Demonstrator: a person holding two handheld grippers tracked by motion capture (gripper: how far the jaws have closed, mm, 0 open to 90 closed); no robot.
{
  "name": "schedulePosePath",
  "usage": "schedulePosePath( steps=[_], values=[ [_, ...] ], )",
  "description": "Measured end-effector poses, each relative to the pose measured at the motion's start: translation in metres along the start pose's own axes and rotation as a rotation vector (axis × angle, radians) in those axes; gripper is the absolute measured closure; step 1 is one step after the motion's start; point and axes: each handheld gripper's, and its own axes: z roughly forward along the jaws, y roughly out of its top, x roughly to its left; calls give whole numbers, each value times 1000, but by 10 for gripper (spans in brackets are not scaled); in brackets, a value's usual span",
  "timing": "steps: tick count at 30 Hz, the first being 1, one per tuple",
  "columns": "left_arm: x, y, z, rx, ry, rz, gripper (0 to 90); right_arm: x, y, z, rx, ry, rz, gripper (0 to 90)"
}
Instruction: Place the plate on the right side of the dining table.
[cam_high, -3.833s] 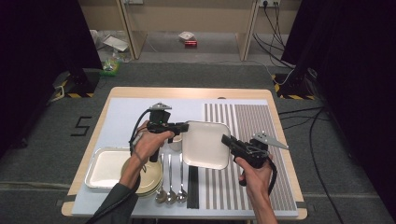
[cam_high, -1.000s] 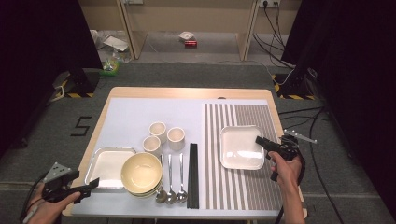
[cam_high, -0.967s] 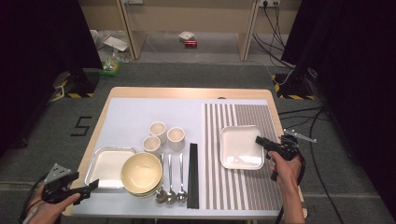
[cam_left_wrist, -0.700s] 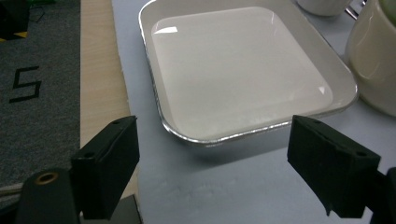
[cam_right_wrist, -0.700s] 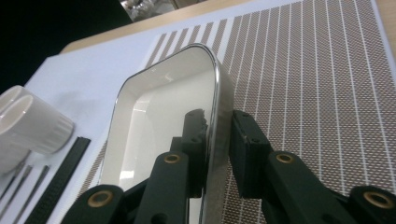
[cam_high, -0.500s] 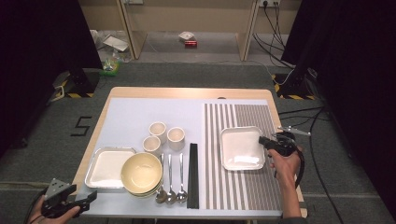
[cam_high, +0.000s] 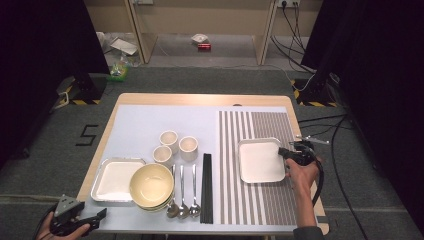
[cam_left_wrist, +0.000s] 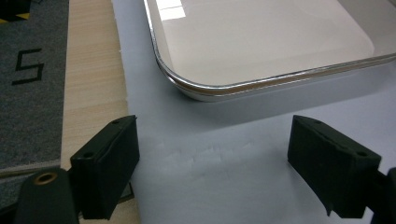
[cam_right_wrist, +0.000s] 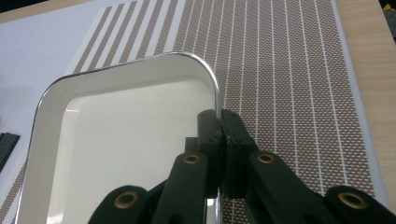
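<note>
High view: floor marked "5" (cam_high: 89, 135); right gripper (cam_high: 283, 152) clamps tray (cam_high: 260, 162) rim, left gripper (cam_high: 102, 214) wide.

We see an evenly lit table (cam_high: 150, 125) under overhead light, dark surroundings from nine to three o'clock, window glare on the tray (cam_left_wrist: 261, 42) at twelve, soft shadow beneath its rim, near jaws slightly blurred.

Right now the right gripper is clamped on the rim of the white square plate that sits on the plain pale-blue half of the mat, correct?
Not quite. The right gripper is clamped on the rim of the white square plate, but that plate sits on the brown-striped half of the mat, not the plain pale-blue half. The high view shows it.
</note>
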Motion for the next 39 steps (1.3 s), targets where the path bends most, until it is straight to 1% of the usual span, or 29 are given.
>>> schedulePosePath(
  steps=[2, 4, 5, 10, 12, 15, 16, 18, 20, 21, 23, 24, 25, 26, 27, 28, 30, 32, 34, 36, 37, 39],
  values=[
    [0, 0, 0, 3, 1, 3, 154, -1, 0, 1, 3, -11, 4, 888],
    [-1, 0, 1, 10, 12, 23, 152, -2, 0, 3, 4, -15, 13, 888],
    [-2, 0, 2, 7, 16, 25, 143, -3, 0, 3, 8, -19, 13, 888],
    [-3, -1, 3, -1, 20, 18, 132, -5, -1, 9, 12, -31, 36, 888],
    [-3, -1, 3, -6, 18, 18, 132, -6, -1, 11, 13, -44, 32, 887],
    [-3, -2, 3, -12, 21, 19, 132, -6, -2, 12, 27, -59, 53, 886],
    [-3, -3, 3, -14, 20, 18, 132, -7, -2, 14, 22, -61, 45, 886],
    [-3, -3, 3, -17, 21, 16, 132, -7, -3, 14, 23, -66, 46, 885],
    [-3, -3, 3, -17, 21, 16, 132, -6, -4, 15, 27, -68, 58, 882],
    [-3, -3, 3, -18, 21, 17, 132, -7, -5, 16, 19, -70, 48, 876],
    [-3, -4, 3, -22, 21, 16, 132, -7, -6, 16, 34, -82, 50, 865],
    [-3, -4, 2, -21, 23, 19, 133, -8, -7, 17, 25, -83, 37, 864],
    [-3, -4, 3, -23, 20, 18, 132, -9, -8, 17, 37, -86, 49, 861],
    [-3, -4, 2, -21, 24, 19, 132, -11, -9, 17, 29, -87, 40, 857],
    [-3, -4, 3, -23, 22, 16, 132, -12, -9, 16, 22, -77, 54, 845],
    [-3, -4, 3, -23, 23, 16, 132, -13, -10, 15, 31, -70, 61, 831],
    [-3, -4, 3, -23, 22, 14, 132, -14, -10, 12, 25, -67, 42, 809],
    [-3, -4, 3, -22, 23, 13, 132, -13, -9, 8, 37, -71, 2, 760],
    [-3, -3, 3, -20, 24, 14, 132, -11, -10, 2, 31, -53, -14, 701],
    [-3, -3, 3, -13, 24, 14, 131, -9, -14, -4, 49, -30, -57, 632],
    [-3, -2, 3, -6, 24, 15, 131, -7, -15, -7, 46, -27, -71, 608],
    [-3, 1, 3, 14, 16, 14, 131, -4, -18, -15, 45, -13, -123, 565]
  ],
)
